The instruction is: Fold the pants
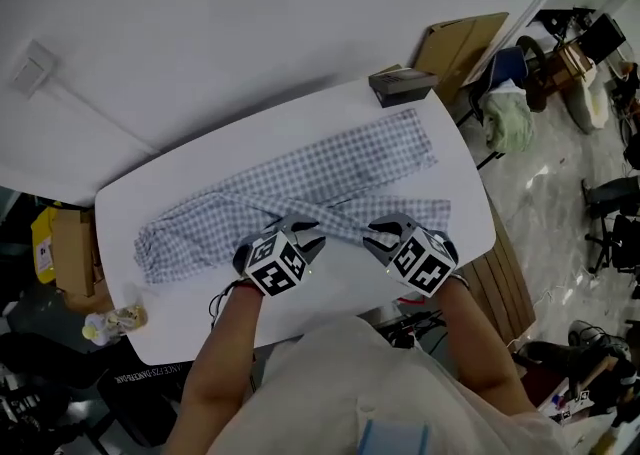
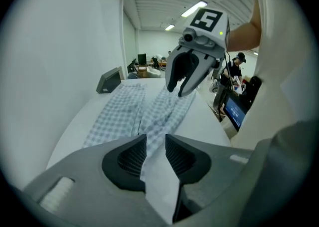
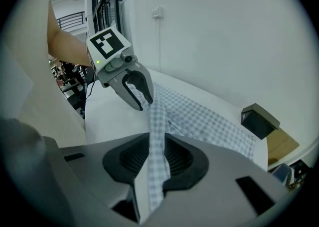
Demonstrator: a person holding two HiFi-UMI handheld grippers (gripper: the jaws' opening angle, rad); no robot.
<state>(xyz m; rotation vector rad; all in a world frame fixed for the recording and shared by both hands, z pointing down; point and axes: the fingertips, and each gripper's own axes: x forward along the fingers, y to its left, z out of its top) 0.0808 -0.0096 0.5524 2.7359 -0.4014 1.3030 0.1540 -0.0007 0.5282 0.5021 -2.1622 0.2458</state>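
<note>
Head view: pants (image 1: pixel 330 178) are stretched lower-left to upper-right, met mid-length by left hand-held gripper (image 1: pixel 303 235) and right hand-held gripper (image 1: pixel 383 233), both part-open, nothing clamped.

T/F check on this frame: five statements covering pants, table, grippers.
1. The pants are plain black. False: they are light checked.
2. A dark box sits at the table's far corner. True.
3. The left hand-held gripper is clamped shut. False: its jaws are apart, with table showing between them.
4. Checked fabric runs between the right hand-held gripper's jaws. True.
5. The pants trail onto the floor. False: they lie on the table.
</note>
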